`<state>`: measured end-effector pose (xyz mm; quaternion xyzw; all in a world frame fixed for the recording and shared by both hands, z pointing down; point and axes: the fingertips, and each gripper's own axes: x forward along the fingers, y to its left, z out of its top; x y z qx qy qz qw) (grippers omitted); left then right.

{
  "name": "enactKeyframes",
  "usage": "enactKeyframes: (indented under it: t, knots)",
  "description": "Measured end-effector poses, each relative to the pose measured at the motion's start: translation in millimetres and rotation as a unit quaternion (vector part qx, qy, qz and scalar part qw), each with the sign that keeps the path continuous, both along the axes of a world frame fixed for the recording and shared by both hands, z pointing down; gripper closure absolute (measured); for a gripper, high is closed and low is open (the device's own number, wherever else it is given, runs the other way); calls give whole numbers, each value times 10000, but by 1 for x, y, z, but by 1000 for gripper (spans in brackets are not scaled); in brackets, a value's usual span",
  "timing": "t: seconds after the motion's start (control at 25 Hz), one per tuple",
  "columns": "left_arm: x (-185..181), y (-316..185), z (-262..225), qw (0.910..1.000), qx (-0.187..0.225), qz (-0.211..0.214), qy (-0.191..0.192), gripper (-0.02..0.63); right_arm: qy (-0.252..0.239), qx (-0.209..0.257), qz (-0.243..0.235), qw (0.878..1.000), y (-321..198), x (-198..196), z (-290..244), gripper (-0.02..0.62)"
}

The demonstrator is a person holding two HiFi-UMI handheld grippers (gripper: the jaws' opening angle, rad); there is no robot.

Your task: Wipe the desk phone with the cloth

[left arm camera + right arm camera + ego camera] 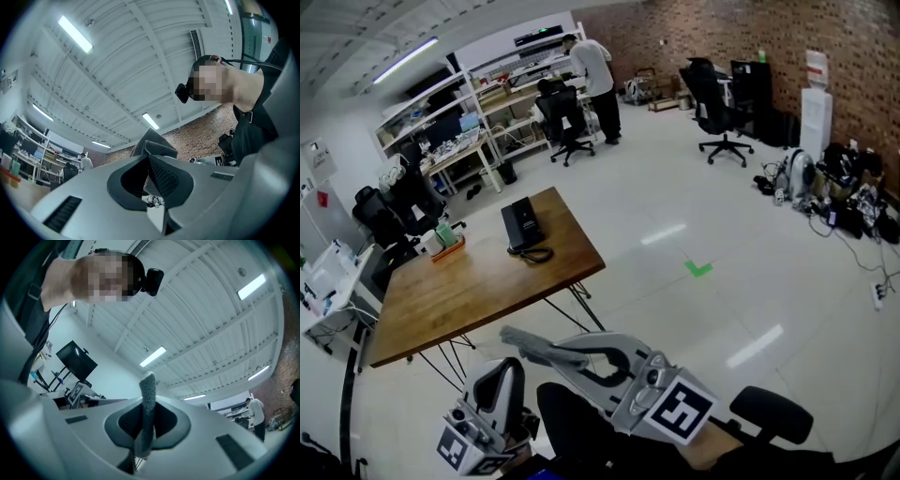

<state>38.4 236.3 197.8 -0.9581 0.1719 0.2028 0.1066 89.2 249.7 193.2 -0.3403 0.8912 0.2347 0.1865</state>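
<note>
1. We see the black desk phone (522, 223) on the wooden table (478, 281), near its far right corner. Its coiled cord (534, 253) lies on the wood at the phone's 5 o'clock, and nothing is touching the phone
2. The grey cloth (534, 343) is off the table, held up in the air well short of the near edge, at roughly 5 o'clock from the phone
3. The right gripper (558, 354) has its jaws closed on the cloth. In its own view a narrow grey strip (148, 394) stands up from between the shut jaws (146, 420)
4. The left gripper (508, 370) sits just beside it at its 8 o'clock, and its jaws (149, 161) are likewise clamped on a grey fold (153, 146). We take it for the same cloth, though the head view does not settle that
5. Both gripper cameras look up at the ceiling, so neither is aimed at the phone
6. We judge the step in hand to be carrying the cloth to the table, and wiping has not begun
7. The next move calls for bringing the grippers toward 11 o'clock, tipping the cloth downward and laying it flat on the phone's top, clear of the cord
8. Farther out, a green box (445, 236) stands on the table at the phone's 9 o'clock, and a person (598, 70) stands at the shelves at 12 o'clock
</note>
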Motion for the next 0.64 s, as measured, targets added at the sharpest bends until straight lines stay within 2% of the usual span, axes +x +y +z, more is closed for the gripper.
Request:
enactKeyframes:
  t: [0.64]
  knots:
    - [18,46,3,9998,-94,128,-73,606,-107,-23,80,9999,50,9,3,572]
